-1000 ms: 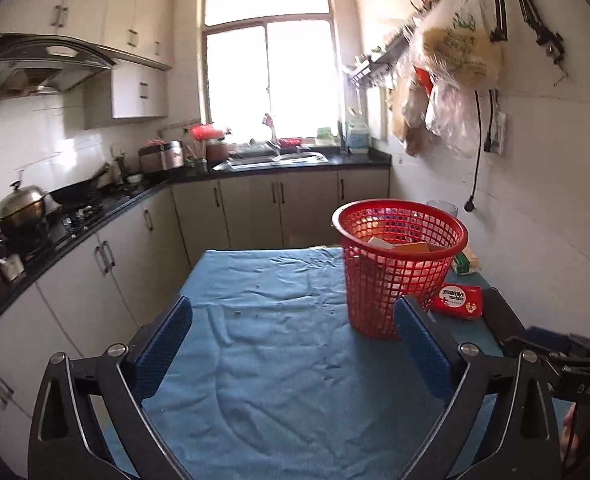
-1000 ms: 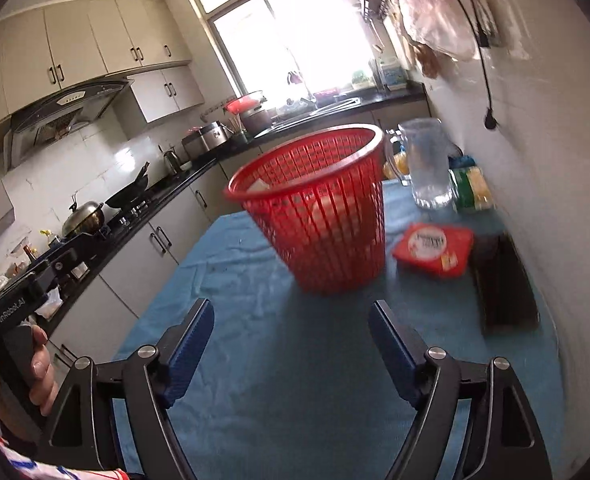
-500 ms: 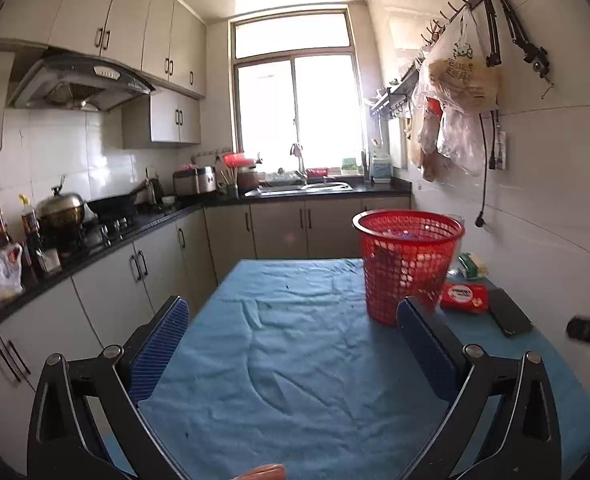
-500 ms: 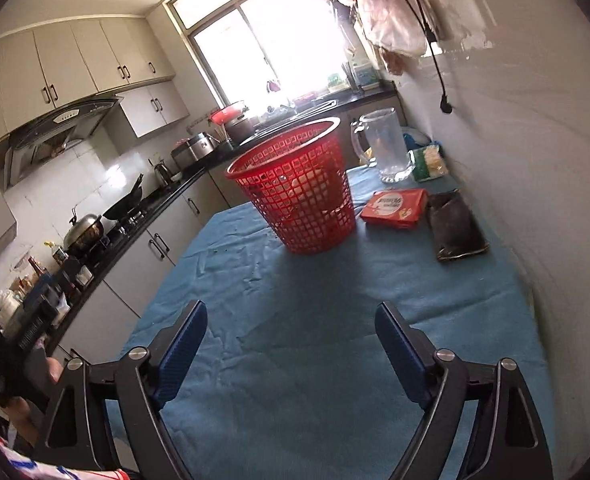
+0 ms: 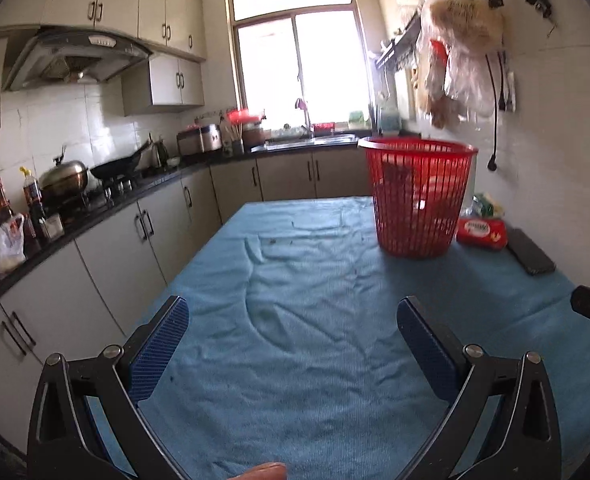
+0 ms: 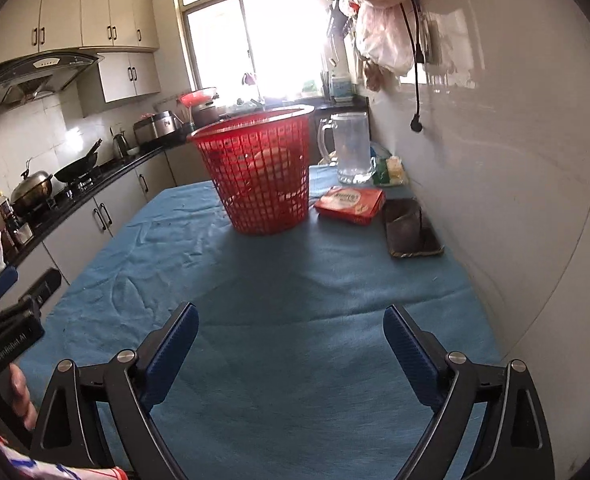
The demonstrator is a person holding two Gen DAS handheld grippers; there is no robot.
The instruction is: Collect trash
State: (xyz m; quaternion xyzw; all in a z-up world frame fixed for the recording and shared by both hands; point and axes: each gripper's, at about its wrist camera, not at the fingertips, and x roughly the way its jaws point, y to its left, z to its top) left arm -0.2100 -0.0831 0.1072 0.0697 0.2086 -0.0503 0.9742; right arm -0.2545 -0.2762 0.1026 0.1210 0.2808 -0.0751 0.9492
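Left claw [image 5: 293, 354] and right claw [image 6: 291, 350] both wide, empty, over near blue tabletop [image 6: 295, 300], red mesh wastebasket [image 6: 261, 172] far, red packet [image 6: 350, 204] beside it

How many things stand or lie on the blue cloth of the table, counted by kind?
Red basket: 1
Clear jug: 1
Red packet: 1
Dark phone: 1
Yellow-green packet: 1
Total: 5

Things inside the basket are too unclear to count.
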